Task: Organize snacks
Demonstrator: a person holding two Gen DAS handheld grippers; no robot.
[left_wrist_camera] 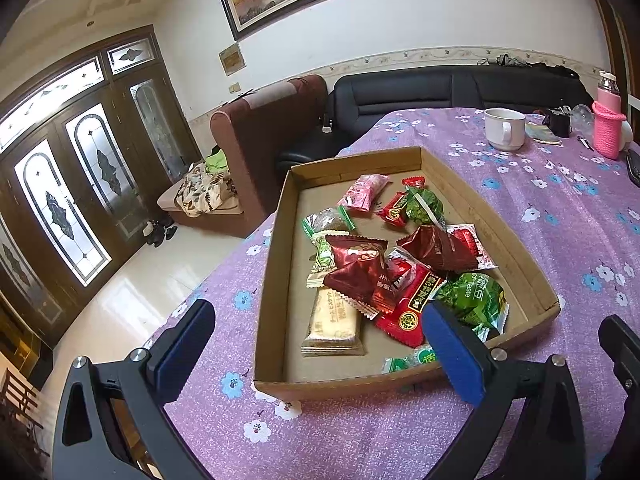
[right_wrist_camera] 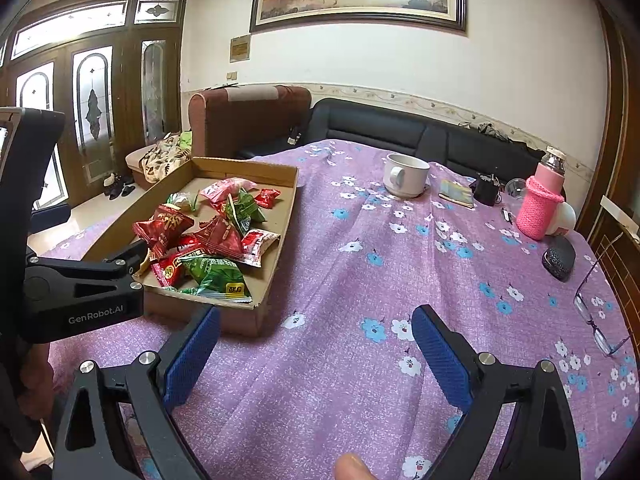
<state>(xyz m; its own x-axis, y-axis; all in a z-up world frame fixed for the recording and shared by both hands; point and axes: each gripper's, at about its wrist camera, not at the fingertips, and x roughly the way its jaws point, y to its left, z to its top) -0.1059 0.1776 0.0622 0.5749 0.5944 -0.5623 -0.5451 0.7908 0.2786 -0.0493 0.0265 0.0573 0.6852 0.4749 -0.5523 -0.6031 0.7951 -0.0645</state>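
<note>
Closest in, the left hand-held gripper hangs with its fingers spread wide and nothing between them, right over the near end of the cardboard tray. The right hand-held gripper is spread wide too, empty, over bare purple flowered tablecloth just right of the tray's near corner (a fingertip pokes in at the bottom of that view).

The tray sits on the desk near its left edge, and the snacks are all piled inside it: a beige biscuit pack at the near end, dark red triangular packets and a green bag in the middle, a pink packet toward the far wall.

Farther back on the desk there's a white mug, a bottle in a pink knit sleeve and glasses off to the right.
</note>
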